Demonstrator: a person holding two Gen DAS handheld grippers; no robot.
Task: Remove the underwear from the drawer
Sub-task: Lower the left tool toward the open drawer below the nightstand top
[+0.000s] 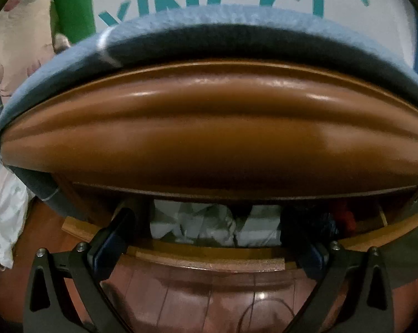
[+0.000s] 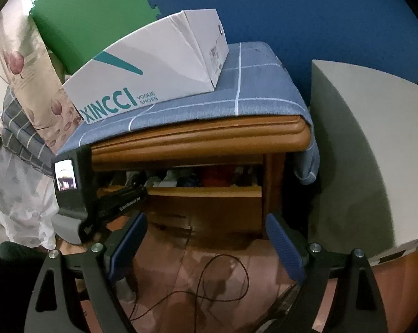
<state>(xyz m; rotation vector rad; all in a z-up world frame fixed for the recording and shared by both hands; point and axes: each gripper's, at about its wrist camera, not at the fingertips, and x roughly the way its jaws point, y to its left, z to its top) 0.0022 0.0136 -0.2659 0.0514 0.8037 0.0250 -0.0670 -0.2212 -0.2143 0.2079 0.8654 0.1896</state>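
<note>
Both hand-held grippers, left (image 1: 209, 238) and right (image 2: 206, 238), gape wide, holding nothing, before the open brown wooden drawer (image 2: 206, 191) of crumpled underwear (image 1: 217, 224).

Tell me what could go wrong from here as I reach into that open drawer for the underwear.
1. The drawer is only partly open under the cabinet's thick wooden edge; the open left gripper at the gap could knock it going in.
2. White clothes, dark ones and red ones lie bunched together, so the fingers may pinch the wrong piece or several.
3. A loose cable loops on the floor below the open right gripper and might snag.
</note>
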